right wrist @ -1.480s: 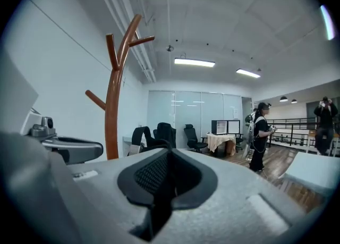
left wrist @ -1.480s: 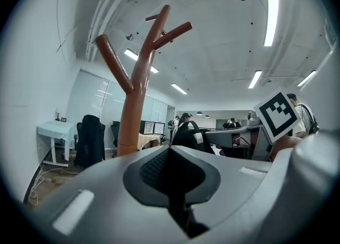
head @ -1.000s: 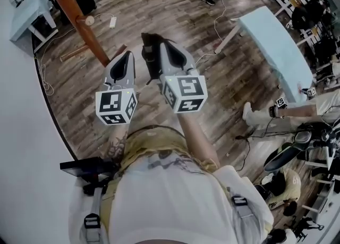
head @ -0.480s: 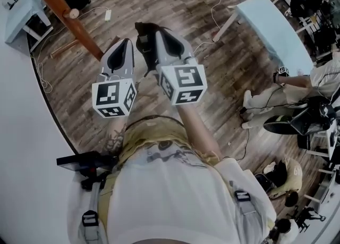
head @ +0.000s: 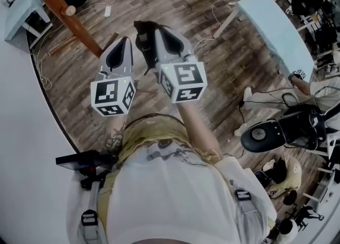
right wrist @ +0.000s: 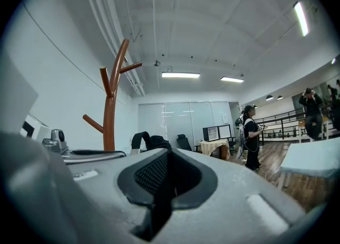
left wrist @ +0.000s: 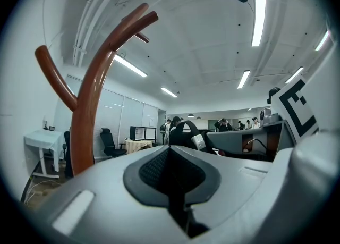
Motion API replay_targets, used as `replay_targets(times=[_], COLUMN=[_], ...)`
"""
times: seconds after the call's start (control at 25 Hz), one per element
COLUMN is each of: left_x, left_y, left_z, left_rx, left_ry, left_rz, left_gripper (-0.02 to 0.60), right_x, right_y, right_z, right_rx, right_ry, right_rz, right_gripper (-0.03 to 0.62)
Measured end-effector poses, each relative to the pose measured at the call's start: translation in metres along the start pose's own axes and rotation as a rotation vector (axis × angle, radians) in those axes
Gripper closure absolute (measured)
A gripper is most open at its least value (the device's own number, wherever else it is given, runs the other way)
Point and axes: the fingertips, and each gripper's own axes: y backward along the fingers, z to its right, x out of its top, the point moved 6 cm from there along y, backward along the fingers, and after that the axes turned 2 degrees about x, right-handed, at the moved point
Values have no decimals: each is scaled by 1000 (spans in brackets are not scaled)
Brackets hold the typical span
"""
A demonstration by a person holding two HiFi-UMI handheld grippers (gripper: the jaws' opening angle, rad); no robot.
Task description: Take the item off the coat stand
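A: The right gripper (head: pixel 161 31) is clamped on the black item (head: pixel 143 36), which is clear of the coat stand (head: pixel 58 1).
B: The person should carry it steadily; the left gripper (head: pixel 122 43), closed and empty, can support it.

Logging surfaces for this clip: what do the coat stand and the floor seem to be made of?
Coat stand: likely wood, reddish-brown with a glossy varnish; light streaks run along its curved arms.
Floor: wood-look planks, grey-brown and matte; grain and plank seams show, though whether it is laminate or real wood cannot be told.
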Motion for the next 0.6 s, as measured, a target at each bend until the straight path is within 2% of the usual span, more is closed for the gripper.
replay_targets(times=[0.6], left_x=[-11], left_y=[3], left_z=[2], left_rx=[-9], left_ry=[11], left_rz=[-28], left_gripper=[580], right_x=[-9], right_y=[3], right_z=[-3], right_rx=[-8], right_ry=[15], right_rz=[-22], right_gripper=[580])
